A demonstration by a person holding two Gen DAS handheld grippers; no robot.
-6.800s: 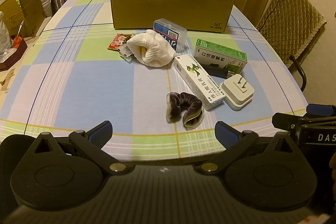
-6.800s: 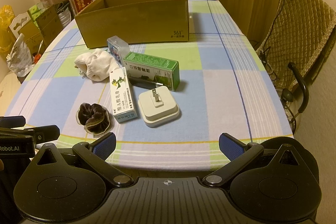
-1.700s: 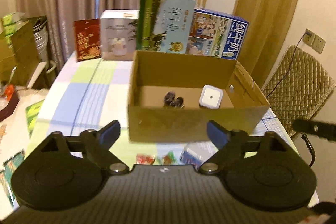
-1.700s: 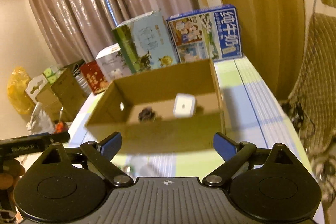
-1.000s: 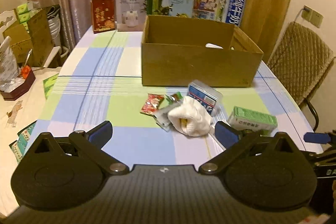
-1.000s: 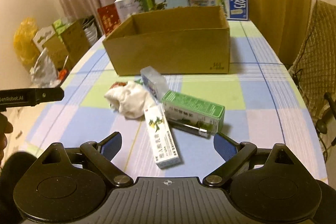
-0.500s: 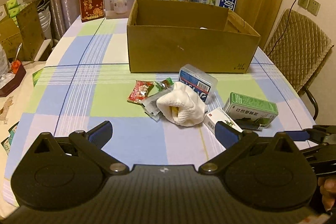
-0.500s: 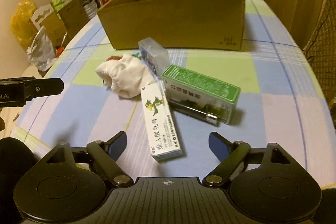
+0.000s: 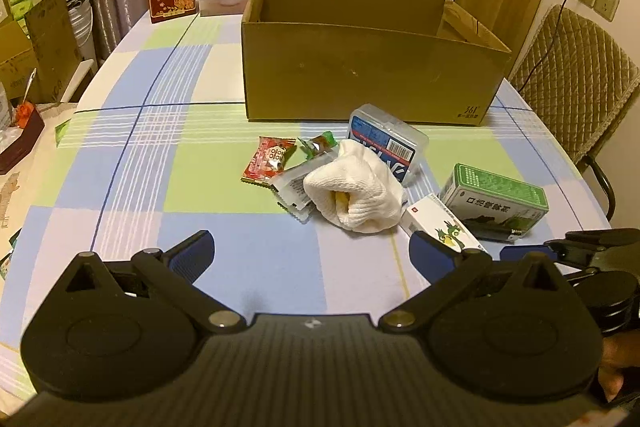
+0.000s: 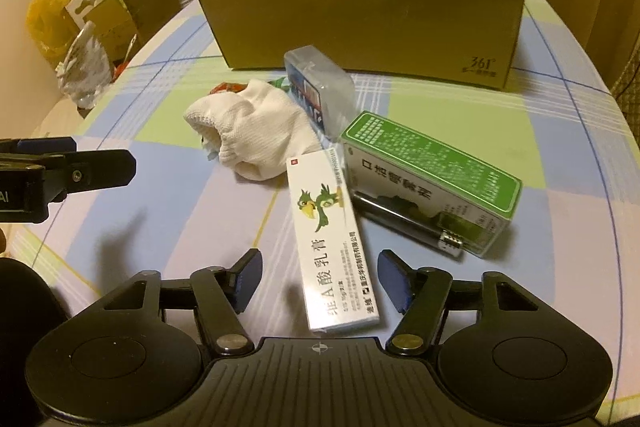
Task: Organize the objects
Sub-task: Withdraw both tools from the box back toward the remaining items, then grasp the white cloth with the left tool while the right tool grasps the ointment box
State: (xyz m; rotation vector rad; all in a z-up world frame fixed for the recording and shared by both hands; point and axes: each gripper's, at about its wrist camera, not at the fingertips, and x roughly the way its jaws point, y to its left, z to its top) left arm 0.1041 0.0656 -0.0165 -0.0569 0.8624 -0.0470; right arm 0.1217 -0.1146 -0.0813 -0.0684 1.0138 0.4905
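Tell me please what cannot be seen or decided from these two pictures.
- Inside of the brown cardboard box: both views, its front wall hides the floor.
- Dark cylindrical item: right wrist view, partly under the green medicine box; kind unclear.
- Yellow thing inside the white knitted glove: left wrist view, mostly covered by the glove.
- Small wrappers: print too small.

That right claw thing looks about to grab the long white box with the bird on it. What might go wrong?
The white bird box lies between the open right gripper fingers, but its far end touches the green box and sits close to the white cloth, so a grab or lift could drag those along. A dark pen-like tube lies against the green box and might roll. The box also lies slightly askew, so it could twist in the fingers.
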